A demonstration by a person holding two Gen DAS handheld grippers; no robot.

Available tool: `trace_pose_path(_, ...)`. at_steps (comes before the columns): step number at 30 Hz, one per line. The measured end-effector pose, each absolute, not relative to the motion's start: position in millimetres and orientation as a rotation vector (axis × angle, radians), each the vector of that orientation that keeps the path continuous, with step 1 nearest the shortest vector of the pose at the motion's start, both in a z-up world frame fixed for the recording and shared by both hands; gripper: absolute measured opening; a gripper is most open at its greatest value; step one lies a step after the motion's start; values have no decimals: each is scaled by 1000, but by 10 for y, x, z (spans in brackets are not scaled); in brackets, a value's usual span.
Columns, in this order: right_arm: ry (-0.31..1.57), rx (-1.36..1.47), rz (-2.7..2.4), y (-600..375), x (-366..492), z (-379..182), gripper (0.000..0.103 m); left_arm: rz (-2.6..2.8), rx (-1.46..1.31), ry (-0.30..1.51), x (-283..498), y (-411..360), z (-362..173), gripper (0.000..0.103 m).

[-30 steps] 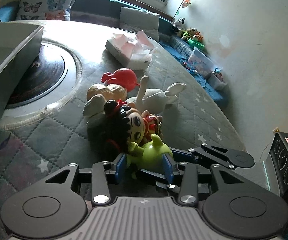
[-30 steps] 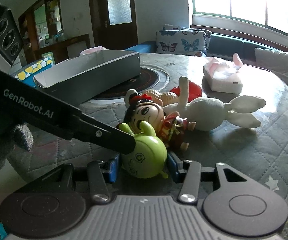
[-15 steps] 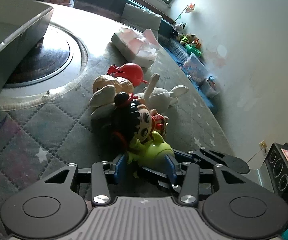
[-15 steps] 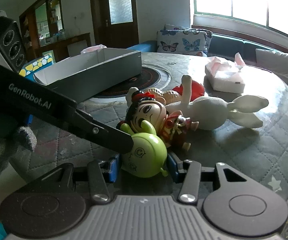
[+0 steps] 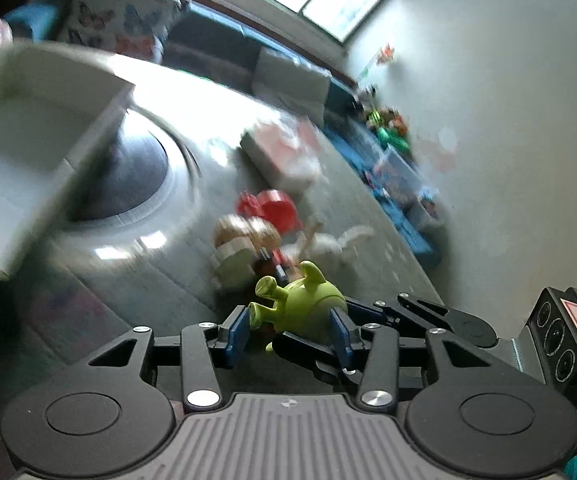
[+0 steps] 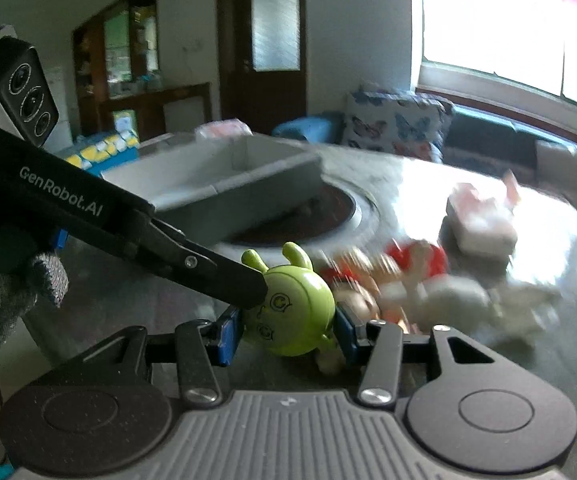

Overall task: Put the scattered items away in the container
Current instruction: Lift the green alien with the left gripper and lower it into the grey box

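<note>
Right fingers (image 6: 228, 332) clamped on glossy lime-green toy (image 6: 292, 304) (two antennae, printed face), tilted sideways

Bench (image 6: 568, 344): round, covered with a grey quilted cloth with a star print.
Centre: a dark round inset plate (image 5: 136, 176) with a pale ring.
Container (image 6: 224, 184): grey open box resting partly over the plate.
Tissue pack (image 6: 482, 220): on the cloth, apart from the toys.
Toy heap: red toy (image 5: 276, 208), peanut-shaped toy (image 5: 244, 232) and white plush rabbit (image 6: 472, 300) lie together, blurred.
</note>
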State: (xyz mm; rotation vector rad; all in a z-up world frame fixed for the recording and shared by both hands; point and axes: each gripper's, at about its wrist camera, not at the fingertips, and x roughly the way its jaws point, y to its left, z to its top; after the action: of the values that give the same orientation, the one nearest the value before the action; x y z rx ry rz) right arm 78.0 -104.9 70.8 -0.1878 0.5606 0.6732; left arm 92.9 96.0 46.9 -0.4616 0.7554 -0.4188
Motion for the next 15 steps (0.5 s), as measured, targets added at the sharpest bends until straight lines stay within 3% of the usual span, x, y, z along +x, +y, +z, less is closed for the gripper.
trace_pose_path(8,469,-210,804,-362,1261,998,49,-259,-447,662,1076,1613,804,47)
trace_pose_path(15,499,-207,886,230,1809,1051,49,-154,-482,668,1418,2135,799,48)
